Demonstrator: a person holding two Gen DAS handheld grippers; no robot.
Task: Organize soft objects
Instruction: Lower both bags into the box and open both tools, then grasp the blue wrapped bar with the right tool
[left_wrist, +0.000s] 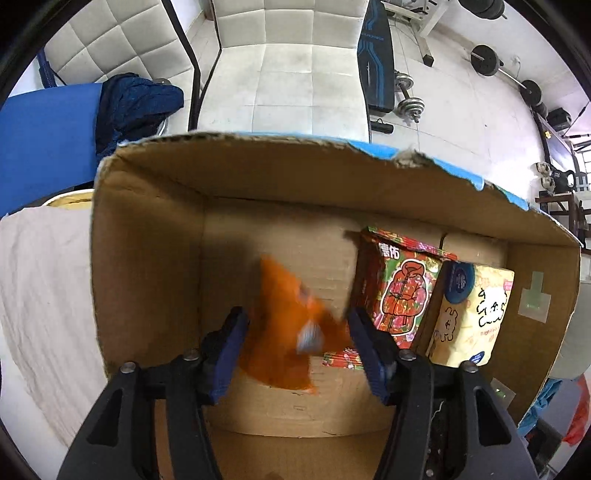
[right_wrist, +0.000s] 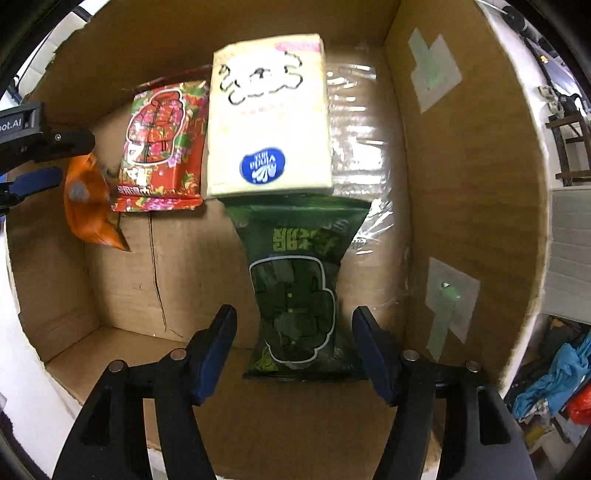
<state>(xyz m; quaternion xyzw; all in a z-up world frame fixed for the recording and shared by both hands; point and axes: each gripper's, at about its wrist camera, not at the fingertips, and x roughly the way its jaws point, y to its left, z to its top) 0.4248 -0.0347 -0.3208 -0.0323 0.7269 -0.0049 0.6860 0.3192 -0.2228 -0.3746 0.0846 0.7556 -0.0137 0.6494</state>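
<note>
- Your left gripper (left_wrist: 295, 332) has its jaws spread wide over the cardboard box (left_wrist: 147, 236); the orange packet (left_wrist: 288, 325) shows blurred between the blue pads, and you cannot tell whether either pad touches it
- From your right wrist camera the same orange packet (right_wrist: 88, 206) sits far off to the left of your right claw, just below the left gripper (right_wrist: 33, 162) that pokes in over the box wall
- Ahead and to the right of your left claw, the red floral packet (left_wrist: 402, 291) stands on edge on the box floor, with the yellow tissue pack (left_wrist: 469, 317) just beside it on the far right
- Your right gripper (right_wrist: 295, 347) is released, jaws wide apart, and the green packet (right_wrist: 295, 295) lies flat between them on the box floor, touching neither pad
- Straight ahead of your right claw, the top edge of the green packet meets the yellow tissue pack (right_wrist: 266, 122); the red floral packet (right_wrist: 162, 147) lies against the tissue pack's left side
- A strip of clear tape (right_wrist: 362, 129) gleams on the box floor ahead and right of your right claw
- Beyond the box from your left claw, a white chair (left_wrist: 288, 70) stands ahead, with a dark blue garment (left_wrist: 136, 107) off to the left
</note>
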